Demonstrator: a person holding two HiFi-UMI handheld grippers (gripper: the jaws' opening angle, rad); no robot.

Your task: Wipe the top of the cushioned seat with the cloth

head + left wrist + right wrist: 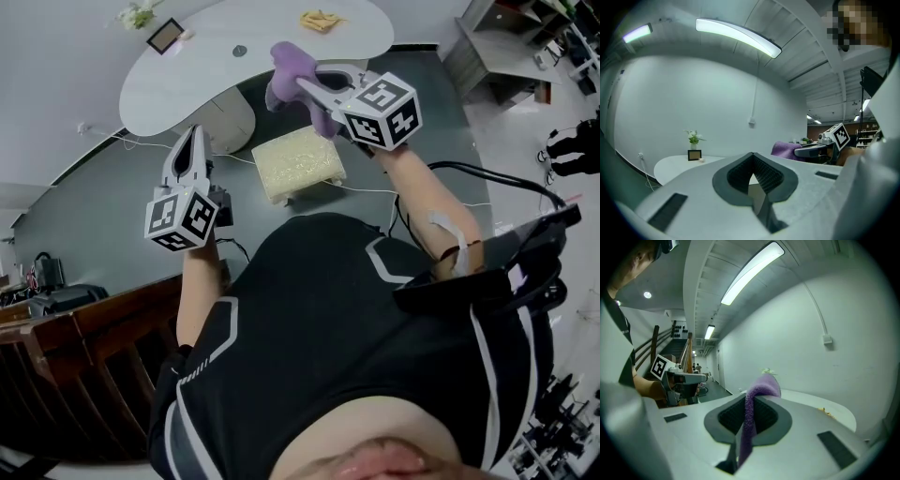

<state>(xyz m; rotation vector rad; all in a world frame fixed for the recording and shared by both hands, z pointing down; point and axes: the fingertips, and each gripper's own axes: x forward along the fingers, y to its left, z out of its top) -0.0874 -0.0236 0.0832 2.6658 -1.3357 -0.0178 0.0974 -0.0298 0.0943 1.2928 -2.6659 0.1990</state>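
currently: right gripper (307, 82) clamped on purple cloth (286, 64), bulk bunched past the tips, prob. as wiping pad. held up clear of cushioned seat (298, 161) on floor; no contact yet. left gripper (191, 141) closed, empty, parked aside, likely to stay out of the way.

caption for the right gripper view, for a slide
Right claw shut on a purple cloth, held up facing a white table.

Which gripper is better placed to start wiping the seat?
Right. The right gripper is shut on the purple cloth, raised near the cushioned seat; the left gripper is shut on nothing, off to the seat's side.
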